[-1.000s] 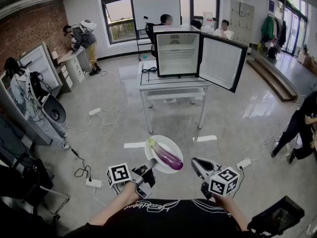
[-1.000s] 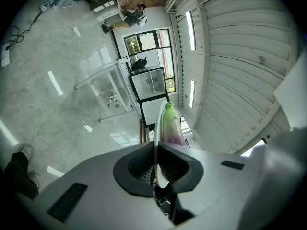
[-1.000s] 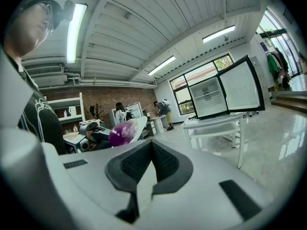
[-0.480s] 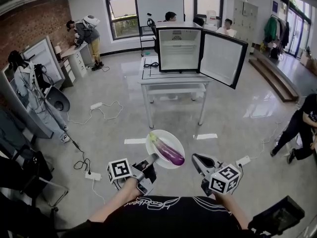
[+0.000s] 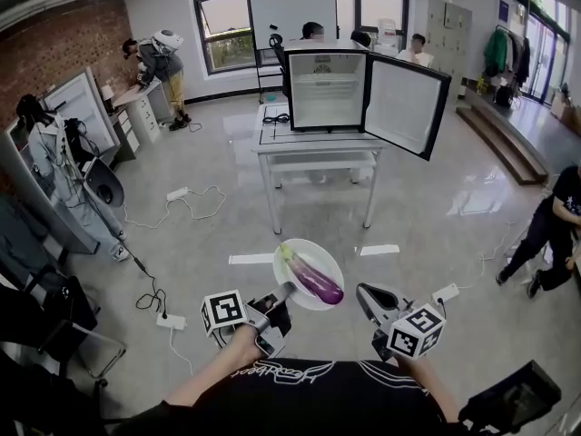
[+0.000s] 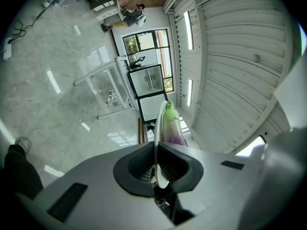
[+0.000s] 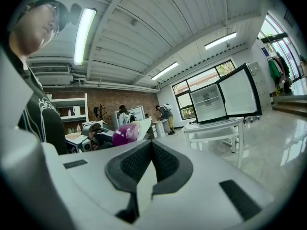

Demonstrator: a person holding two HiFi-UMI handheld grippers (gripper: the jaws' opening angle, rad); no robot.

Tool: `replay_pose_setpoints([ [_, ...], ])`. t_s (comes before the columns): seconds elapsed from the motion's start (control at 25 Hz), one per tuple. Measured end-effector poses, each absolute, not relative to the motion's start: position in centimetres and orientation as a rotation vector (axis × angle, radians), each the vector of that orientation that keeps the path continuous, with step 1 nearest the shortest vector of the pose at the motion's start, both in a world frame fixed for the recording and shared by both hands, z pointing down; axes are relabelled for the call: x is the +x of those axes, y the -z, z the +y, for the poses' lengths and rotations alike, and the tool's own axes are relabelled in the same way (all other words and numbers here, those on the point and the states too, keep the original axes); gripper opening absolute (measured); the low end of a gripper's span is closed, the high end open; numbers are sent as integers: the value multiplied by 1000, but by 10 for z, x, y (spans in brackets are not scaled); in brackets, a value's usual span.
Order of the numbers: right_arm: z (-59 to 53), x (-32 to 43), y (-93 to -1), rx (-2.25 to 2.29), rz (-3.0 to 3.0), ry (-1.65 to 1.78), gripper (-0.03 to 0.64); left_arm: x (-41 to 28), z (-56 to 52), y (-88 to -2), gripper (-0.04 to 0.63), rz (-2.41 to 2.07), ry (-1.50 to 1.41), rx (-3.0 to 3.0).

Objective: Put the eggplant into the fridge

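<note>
The left gripper [image 5: 282, 296] is clenched on the near rim of a white plate [image 5: 297, 255], its jaws pinching the thin edge, which the left gripper view shows edge-on between the pads. The purple eggplant [image 5: 314, 279] lies across the plate with its green stem end [image 6: 169, 110] pointing away from the person, towards the fridge. The right gripper [image 5: 362, 290] hangs just beside the plate's right edge and seems not to touch it, though the head view is too small to be sure. Its jaws are pressed together with nothing between them. Both grippers point level, held in front of the person's chest above the glossy floor [image 5: 200, 243]. Well ahead, the fridge [image 5: 325, 91] stands on a white table [image 5: 313, 149], its door [image 5: 406, 105] swung wide to the right and its white inside showing.
</note>
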State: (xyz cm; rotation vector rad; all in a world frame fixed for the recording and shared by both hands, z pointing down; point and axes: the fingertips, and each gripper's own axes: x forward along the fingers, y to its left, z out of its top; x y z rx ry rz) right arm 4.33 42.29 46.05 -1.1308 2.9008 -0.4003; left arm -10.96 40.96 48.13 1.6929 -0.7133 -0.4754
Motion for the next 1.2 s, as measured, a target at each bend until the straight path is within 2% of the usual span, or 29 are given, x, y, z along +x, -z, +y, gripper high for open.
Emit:
replay_pose_setpoints([
  [0.48, 428, 67, -452, -1181, 2848, 321, 6, -92, 414, -479, 21, -701, 443, 1688],
  [1.2, 390, 86, -471, -1265, 2772, 388, 8, -82, 382, -492, 21, -683, 411, 1662],
])
